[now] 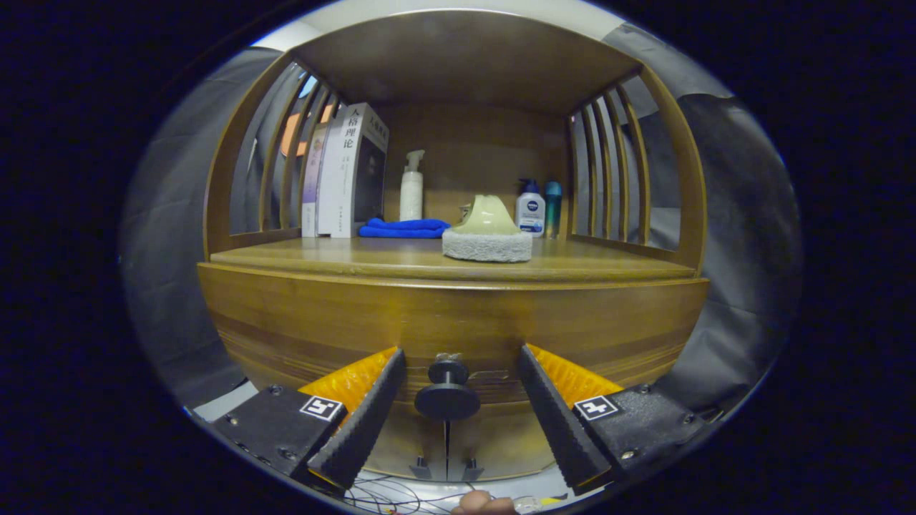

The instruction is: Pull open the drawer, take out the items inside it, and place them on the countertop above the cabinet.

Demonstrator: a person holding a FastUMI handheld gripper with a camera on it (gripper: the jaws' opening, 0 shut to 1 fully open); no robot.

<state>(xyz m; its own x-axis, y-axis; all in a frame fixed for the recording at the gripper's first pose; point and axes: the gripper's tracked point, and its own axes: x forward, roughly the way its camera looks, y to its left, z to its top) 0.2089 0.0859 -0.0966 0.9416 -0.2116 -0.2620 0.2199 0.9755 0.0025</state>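
A wooden cabinet fills the scene, its closed drawer front [322, 325] spanning the width below the countertop [401, 266]. A round dark knob [447, 393] sticks out of the drawer front low in the middle. My gripper [461, 372] is open, with one finger on each side of the knob and a gap to it on both sides. Neither finger touches the knob. The drawer's contents are hidden behind the shut front.
On the countertop sit a sponge scrubber [487, 234], a folded blue cloth [404, 228], upright books [351, 172], a white pump bottle [411, 187] and two small bottles [538, 207]. Slatted wooden sides [615, 164] and a top board enclose the shelf. Thin wires [401, 493] lie below.
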